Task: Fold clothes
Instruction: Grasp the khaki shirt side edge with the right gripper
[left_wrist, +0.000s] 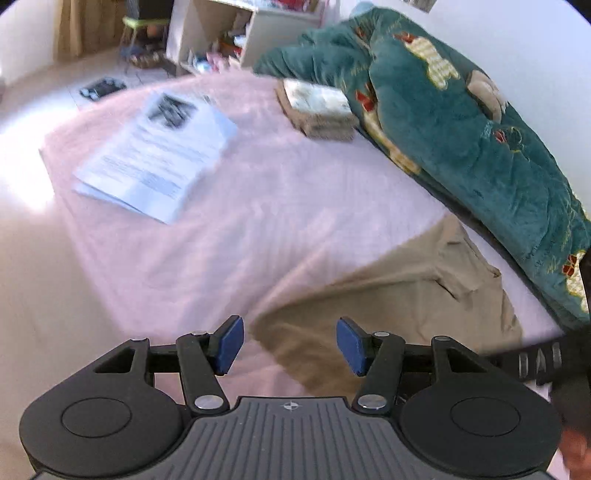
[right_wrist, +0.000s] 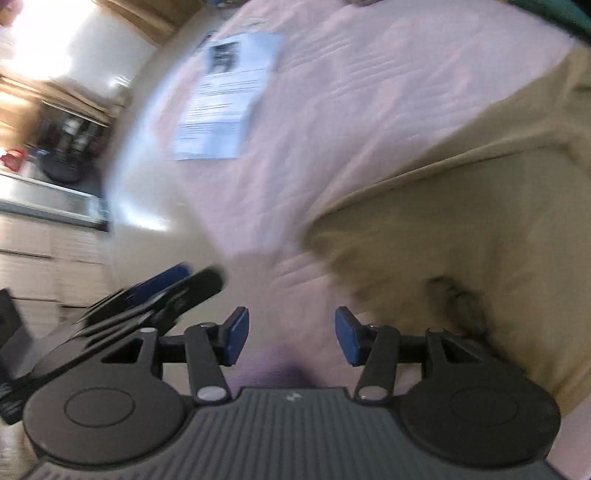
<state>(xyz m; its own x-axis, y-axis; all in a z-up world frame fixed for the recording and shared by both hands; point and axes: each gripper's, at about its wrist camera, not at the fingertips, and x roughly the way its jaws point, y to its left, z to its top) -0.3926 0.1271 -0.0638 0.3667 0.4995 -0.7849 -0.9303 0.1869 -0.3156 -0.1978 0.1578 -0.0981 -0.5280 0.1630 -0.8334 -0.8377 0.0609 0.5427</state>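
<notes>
Lying spread on the pink bedsheet (left_wrist: 229, 236), the khaki garment (left_wrist: 399, 295) sits ahead and to the right of the left gripper (left_wrist: 290, 345), whose blue pads (left_wrist: 231, 345) stand apart, holding nothing — one cloth corner shows between them. The right gripper (right_wrist: 290, 341) is likewise spread and empty, the garment (right_wrist: 461, 229) to its right. Farther off lie printed papers (left_wrist: 159, 151), a folded stack of clothes (left_wrist: 321, 109) and a teal blanket (left_wrist: 461, 129). The open shelf unit (left_wrist: 236, 33) holds blurred items — none identifiable.

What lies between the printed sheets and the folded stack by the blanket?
Only bare pink bedsheet separates the printed sheets from the folded stack, seen in the left wrist view.
</notes>
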